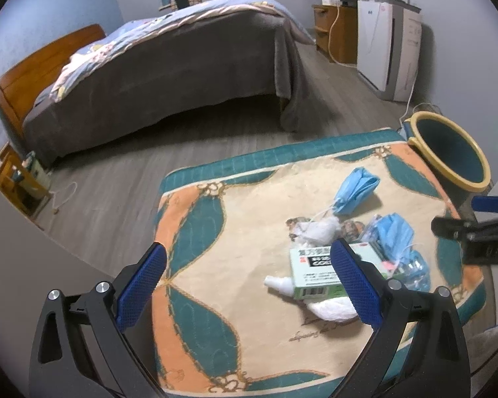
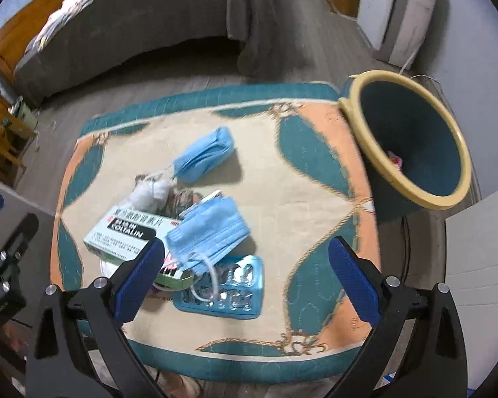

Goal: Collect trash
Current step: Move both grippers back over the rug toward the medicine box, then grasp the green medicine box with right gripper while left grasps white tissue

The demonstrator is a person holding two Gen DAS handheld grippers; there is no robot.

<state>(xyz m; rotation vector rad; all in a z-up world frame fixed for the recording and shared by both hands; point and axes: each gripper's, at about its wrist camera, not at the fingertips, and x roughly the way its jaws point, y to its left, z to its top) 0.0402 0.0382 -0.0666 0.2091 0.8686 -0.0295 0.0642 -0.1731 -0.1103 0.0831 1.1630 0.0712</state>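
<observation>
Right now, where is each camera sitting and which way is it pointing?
Left wrist: on the left gripper, its jaws open, looking down across the patterned teal-and-orange mat toward the bed; the right gripper shows at the right edge.
Right wrist: on the right gripper, its jaws open, above the mat's near edge; the left gripper shows at left.
Shared: the green medicine box, blue face masks, yellow-rimmed teal bin.

Low surface (image 2: 315, 199) covered by a quilted cream, teal and orange cloth. Lying on it: folded blue face mask (image 2: 204, 155) far centre, crumpled white tissue (image 2: 149, 194), pale green cardboard medicine box (image 2: 129, 233), second blue mask (image 2: 209, 232), silver-blue blister pack (image 2: 230, 293) nearest.
</observation>
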